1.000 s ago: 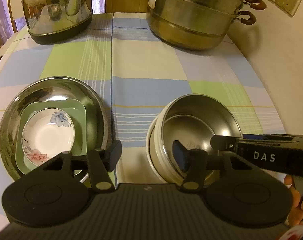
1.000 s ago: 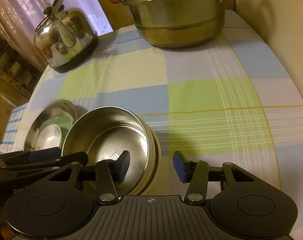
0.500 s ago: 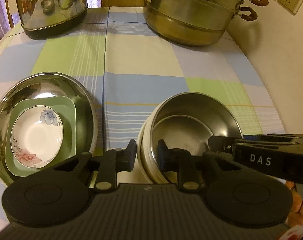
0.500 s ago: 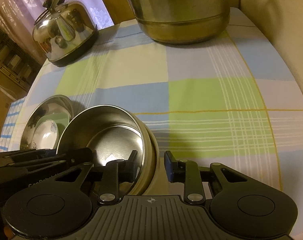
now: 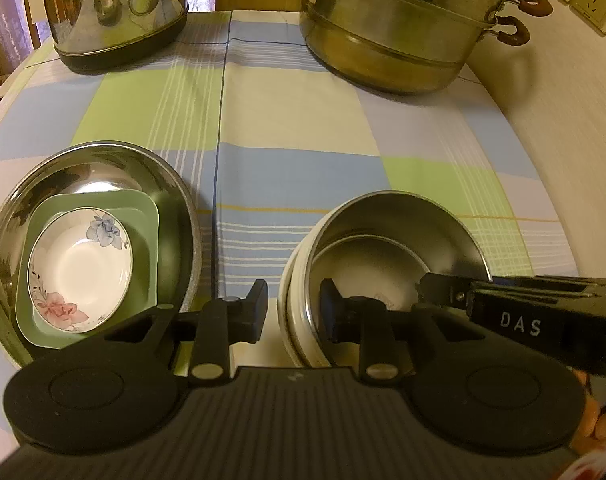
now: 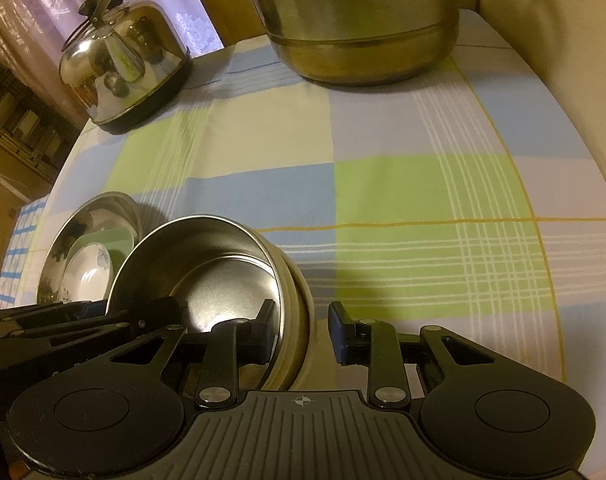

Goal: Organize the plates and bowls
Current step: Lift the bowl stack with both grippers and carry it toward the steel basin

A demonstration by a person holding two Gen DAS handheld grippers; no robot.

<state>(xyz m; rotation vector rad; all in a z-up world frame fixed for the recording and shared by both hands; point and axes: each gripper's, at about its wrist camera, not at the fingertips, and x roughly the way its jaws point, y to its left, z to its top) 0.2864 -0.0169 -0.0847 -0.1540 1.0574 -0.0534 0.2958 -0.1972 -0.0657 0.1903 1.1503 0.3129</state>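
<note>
Each gripper, left [image 5: 291, 309] and right [image 6: 301, 333], has just closed, clamping the steel bowl's [image 5: 395, 216] rim, open tablecloth [image 5: 295, 120] beyond.

A steel kettle [image 5: 115, 16] and stacked steamer pot [image 5: 403, 28] stand on the checked tablecloth [image 5: 295, 120].

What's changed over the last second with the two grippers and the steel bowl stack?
Both grippers have just been closing on the steel bowl nested in the cream bowl: left gripper straddles the left rim, right gripper the right, one finger inside, one outside. The steel basin holding the green dish and floral bowl, the kettle and steamer pot stayed put.
</note>
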